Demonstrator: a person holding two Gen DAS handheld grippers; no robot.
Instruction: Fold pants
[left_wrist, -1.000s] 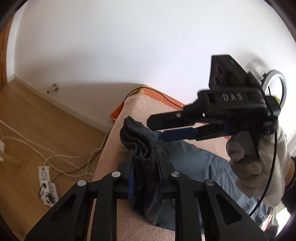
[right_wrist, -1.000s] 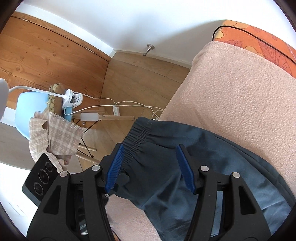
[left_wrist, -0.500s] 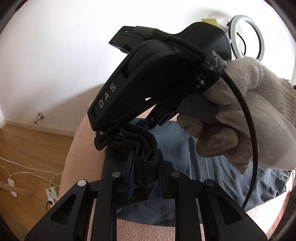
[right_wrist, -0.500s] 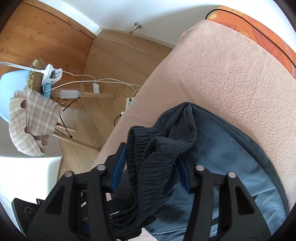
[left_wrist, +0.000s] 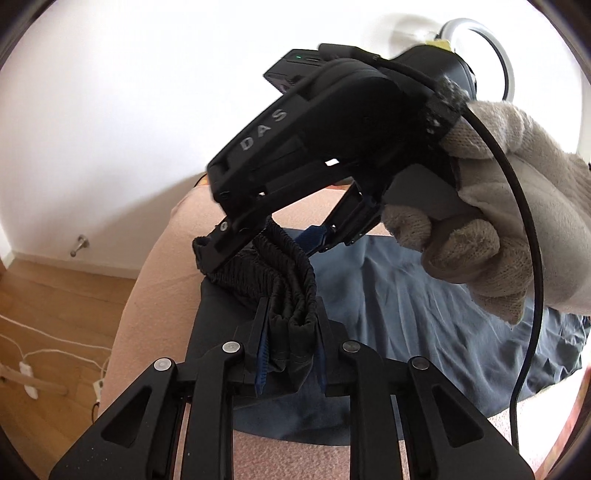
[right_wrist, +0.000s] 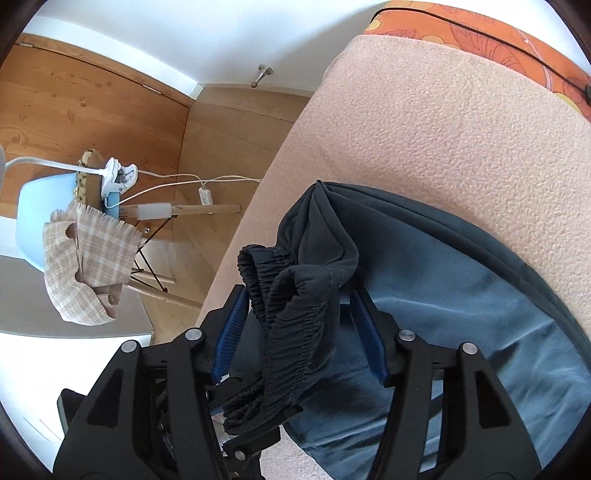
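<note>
Dark blue pants (left_wrist: 406, 295) lie spread on a pink blanket (right_wrist: 443, 129). Their elastic waistband (left_wrist: 291, 266) is bunched into folds and lifted at the blanket's left edge. My left gripper (left_wrist: 290, 343) is shut on this bunch from below. My right gripper (left_wrist: 262, 251), held in a gloved hand (left_wrist: 498, 221), reaches down over the same bunch from above. In the right wrist view the waistband (right_wrist: 295, 306) hangs between the blue pads of the right gripper (right_wrist: 299, 325). Its jaws are opening, and a gap shows beside the right pad. Part of the left gripper (right_wrist: 236, 413) shows underneath.
The blanket ends at the left above a wooden floor (left_wrist: 55, 302) with white cables and a power strip (right_wrist: 205, 194). A blue chair (right_wrist: 37, 206) with a checked cloth (right_wrist: 85, 266) stands beside it. An orange patterned sheet (right_wrist: 480, 29) lies at the far edge. A ring light (left_wrist: 480, 48) hangs behind.
The right gripper came in from the right and settled over the waistband, narrowed on it, then widened again. The waistband went from flat to bunched. The left gripper kept its hold and rolled.
</note>
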